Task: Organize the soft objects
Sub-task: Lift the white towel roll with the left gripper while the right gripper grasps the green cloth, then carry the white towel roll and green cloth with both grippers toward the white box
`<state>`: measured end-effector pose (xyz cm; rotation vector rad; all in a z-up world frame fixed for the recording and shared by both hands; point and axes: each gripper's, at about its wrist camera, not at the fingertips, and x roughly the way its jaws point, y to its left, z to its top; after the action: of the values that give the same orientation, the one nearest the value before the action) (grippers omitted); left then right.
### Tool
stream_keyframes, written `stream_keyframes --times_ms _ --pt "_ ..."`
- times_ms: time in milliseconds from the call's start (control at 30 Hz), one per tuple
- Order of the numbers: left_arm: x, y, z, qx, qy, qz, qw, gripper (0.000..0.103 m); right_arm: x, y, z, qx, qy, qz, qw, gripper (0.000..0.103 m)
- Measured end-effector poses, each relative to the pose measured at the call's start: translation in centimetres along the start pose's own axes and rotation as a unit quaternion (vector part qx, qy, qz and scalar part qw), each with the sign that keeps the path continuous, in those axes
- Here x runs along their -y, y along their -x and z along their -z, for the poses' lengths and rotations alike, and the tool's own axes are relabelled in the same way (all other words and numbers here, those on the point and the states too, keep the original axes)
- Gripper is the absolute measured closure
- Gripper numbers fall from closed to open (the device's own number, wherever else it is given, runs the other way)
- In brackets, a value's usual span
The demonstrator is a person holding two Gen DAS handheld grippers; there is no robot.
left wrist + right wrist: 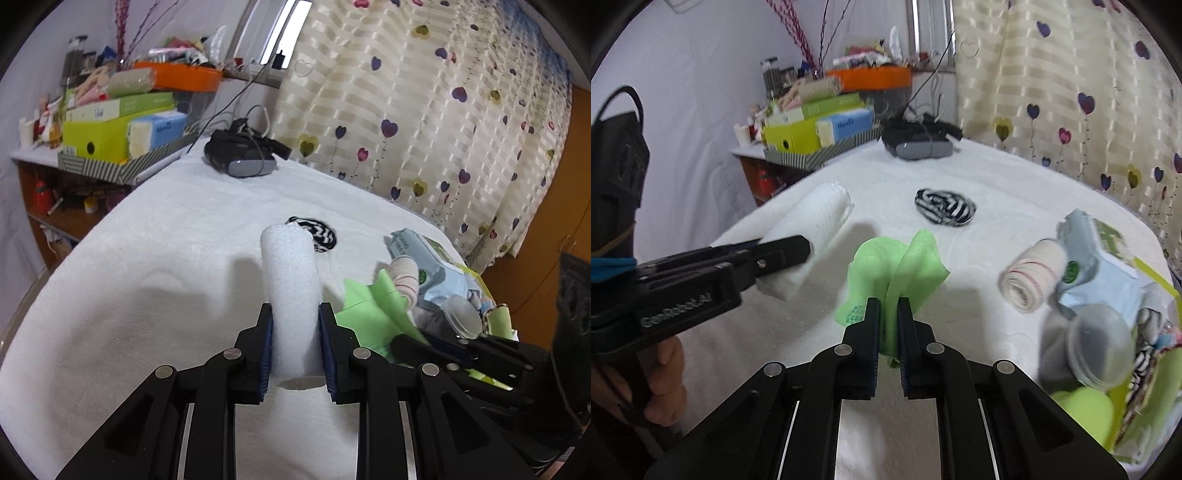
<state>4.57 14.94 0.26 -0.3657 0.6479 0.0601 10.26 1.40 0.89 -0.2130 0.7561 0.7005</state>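
Observation:
My left gripper (295, 308) is shut on a rolled white towel (291, 288) and holds it above the white-covered table (147, 258); the towel also shows in the right wrist view (809, 236). My right gripper (888, 301) is shut on a crumpled green cloth (897, 269), seen in the left wrist view (373, 314) too. A black-and-white striped cloth (943, 210) lies mid-table. A rolled cream cloth with red stripes (1032, 277) lies to the right, against a pale blue wipes pack (1104, 266).
A green bin (1145, 387) at the right edge holds a clear lid, a grey item and other soft things. A black headset (916, 142) with cables lies at the far edge. A cluttered shelf (110, 122) stands at the left. Curtains hang behind.

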Motion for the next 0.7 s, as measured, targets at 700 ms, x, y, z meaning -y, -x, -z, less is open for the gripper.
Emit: stream_keyframes --times_ms 700 --pt "9.6 4.5 2.0 0.022 -0.076 0.013 0.9968 0.082 3.2 11.2 3.6 0.095 -0.038 0.025 0.994 0.094"
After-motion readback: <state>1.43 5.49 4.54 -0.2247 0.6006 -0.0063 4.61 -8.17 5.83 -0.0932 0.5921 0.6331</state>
